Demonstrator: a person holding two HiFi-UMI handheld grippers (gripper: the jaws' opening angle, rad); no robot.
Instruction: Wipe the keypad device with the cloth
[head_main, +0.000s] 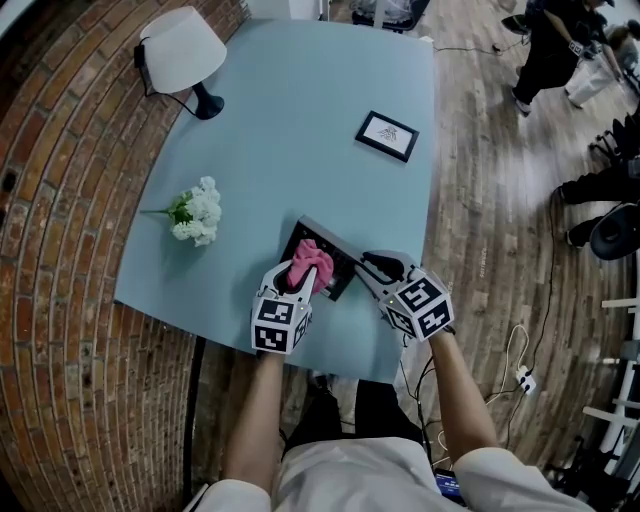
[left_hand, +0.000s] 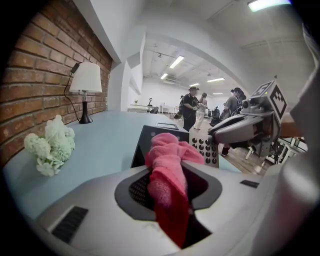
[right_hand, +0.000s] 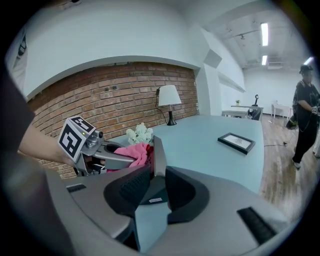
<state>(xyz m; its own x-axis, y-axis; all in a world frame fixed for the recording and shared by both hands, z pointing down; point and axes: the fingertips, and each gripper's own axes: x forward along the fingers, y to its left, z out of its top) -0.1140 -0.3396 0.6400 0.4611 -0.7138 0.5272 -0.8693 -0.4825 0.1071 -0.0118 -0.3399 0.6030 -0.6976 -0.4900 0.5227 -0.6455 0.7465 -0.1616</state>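
The light-blue bench (head_main: 300, 150) carries the keypad device (head_main: 312, 238) near its front edge, directly before me, with its long axis slanting away to my left. My right claw (right_hand: 152, 175) is clamped on its right edge. My left claw (left_hand: 167, 195) pinches the pink cloth (head_main: 310, 263), whose bunched end is against the device's face. I judge the wipe should follow that axis.

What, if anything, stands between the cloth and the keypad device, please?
Nothing visible does: the cloth, held in the left gripper, lies over the device, whose edge the right gripper clamps.
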